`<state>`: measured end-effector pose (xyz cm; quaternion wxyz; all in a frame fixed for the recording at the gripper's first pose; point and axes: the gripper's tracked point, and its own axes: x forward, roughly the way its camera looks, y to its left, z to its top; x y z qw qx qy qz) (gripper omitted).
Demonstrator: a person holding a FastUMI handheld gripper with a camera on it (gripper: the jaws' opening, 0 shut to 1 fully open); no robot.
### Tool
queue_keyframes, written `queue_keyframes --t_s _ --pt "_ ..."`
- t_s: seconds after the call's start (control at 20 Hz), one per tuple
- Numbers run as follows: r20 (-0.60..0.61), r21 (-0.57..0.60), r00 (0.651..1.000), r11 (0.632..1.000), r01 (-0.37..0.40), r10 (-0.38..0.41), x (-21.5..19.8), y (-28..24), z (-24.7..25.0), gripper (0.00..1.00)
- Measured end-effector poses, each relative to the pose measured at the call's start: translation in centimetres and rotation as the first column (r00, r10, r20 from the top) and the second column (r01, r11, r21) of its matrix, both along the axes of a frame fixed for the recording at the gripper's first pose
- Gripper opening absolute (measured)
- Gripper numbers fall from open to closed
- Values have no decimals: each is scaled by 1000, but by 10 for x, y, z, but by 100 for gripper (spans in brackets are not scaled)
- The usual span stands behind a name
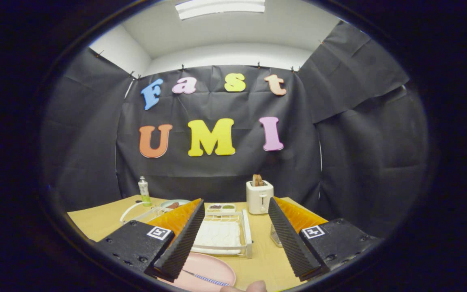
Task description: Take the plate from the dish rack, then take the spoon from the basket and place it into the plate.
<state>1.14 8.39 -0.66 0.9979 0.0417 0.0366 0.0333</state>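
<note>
Jaws stood open, empty — spoon (206, 278) already lay on the pink plate (213, 267). Spoon looked light, thin, slippery — best pinched mid-handle.

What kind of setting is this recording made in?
Likely a staged kitchen-table booth: a wooden table walled by black cloth, holding a toaster, a dish rack and a pink plate. The gripper is open.
</note>
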Motion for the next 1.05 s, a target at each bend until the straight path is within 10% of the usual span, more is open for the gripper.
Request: queue_keyframes --t_s 1.05 --pt "-4 -11 994 994 -105 105 -17 48 -9 100"
